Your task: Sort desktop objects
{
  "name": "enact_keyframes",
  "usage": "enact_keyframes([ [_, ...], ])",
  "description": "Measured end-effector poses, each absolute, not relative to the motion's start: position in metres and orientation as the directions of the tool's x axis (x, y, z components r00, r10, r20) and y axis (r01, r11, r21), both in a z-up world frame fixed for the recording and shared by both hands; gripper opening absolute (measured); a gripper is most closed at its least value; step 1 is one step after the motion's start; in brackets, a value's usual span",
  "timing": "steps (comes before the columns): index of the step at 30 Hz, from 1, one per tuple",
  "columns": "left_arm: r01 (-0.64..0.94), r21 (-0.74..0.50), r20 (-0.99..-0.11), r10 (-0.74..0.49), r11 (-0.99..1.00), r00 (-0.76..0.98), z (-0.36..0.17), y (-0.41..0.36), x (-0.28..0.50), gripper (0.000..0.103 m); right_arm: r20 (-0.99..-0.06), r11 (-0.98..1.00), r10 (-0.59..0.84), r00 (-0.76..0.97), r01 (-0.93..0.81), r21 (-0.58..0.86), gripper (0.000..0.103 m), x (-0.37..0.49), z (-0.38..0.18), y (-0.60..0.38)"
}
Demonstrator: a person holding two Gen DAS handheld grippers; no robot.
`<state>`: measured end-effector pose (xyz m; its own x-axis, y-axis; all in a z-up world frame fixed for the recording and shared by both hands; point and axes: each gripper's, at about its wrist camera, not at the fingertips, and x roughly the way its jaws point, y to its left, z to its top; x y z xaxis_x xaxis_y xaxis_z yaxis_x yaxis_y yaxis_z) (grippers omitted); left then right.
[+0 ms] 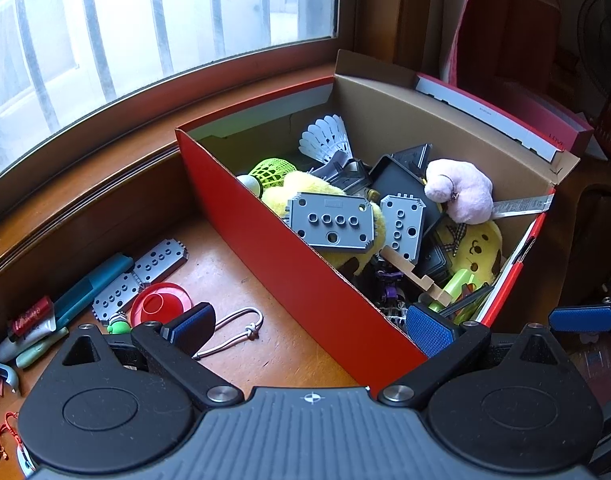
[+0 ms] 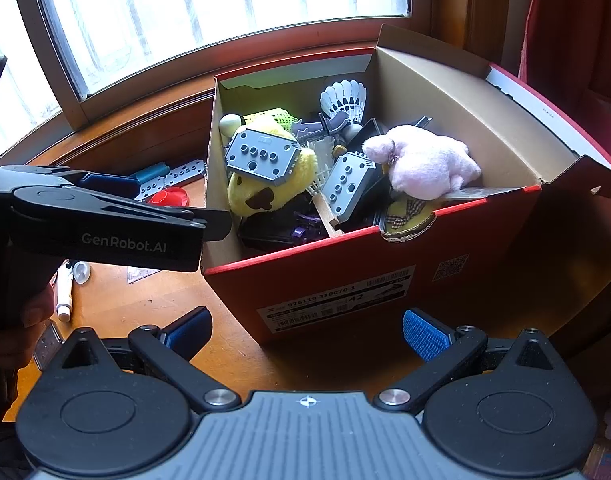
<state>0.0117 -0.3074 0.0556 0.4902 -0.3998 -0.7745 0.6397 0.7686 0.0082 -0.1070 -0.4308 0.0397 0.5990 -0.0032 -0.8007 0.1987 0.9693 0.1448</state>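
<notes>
Left wrist view: left gripper (image 1: 311,330) held low over the brown wooden desk (image 1: 241,280), blue-padded fingers (image 1: 427,330) spread wide with nothing between them, straddling the near long wall of the red cardboard shoebox (image 1: 305,276), one finger outside over the desk, the other over the box interior. Packed inside the box: white feather shuttlecock (image 1: 325,138) at the far end, green mesh shuttlecock (image 1: 271,170), yellow plush toy (image 1: 305,192) topped by a grey studded building plate (image 1: 331,220), a second grey studded plate (image 1: 403,220) tilted beside it, pink plush toy (image 1: 459,190) resting on top toward the right wall. Left on the desk outside the box: red plastic disc-shaped cap (image 1: 161,304), long grey perforated plate (image 1: 141,276), teal marker-like case (image 1: 91,290), white looped cord (image 1: 235,330) just beside the left finger. Right wrist view: right gripper (image 2: 305,334) hovering level in front of the labelled short end of the box, fingers likewise wide apart and empty, clear of the cardboard. At the left edge, black body of the other gripper reaching toward the box corner, a person's hand (image 2: 23,320) wrapped round its handle.
</notes>
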Motion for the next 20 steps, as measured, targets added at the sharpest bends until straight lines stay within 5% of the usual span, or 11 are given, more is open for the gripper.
enact_keyframes([
  [20, 0.659, -0.017, -0.754, -0.443, 0.752, 0.486, 0.0581, -0.3043, 0.0079, 0.103, -0.809, 0.966, -0.002, 0.588, 0.211, 0.151, 0.103, -0.1078, 0.0355, -0.4315],
])
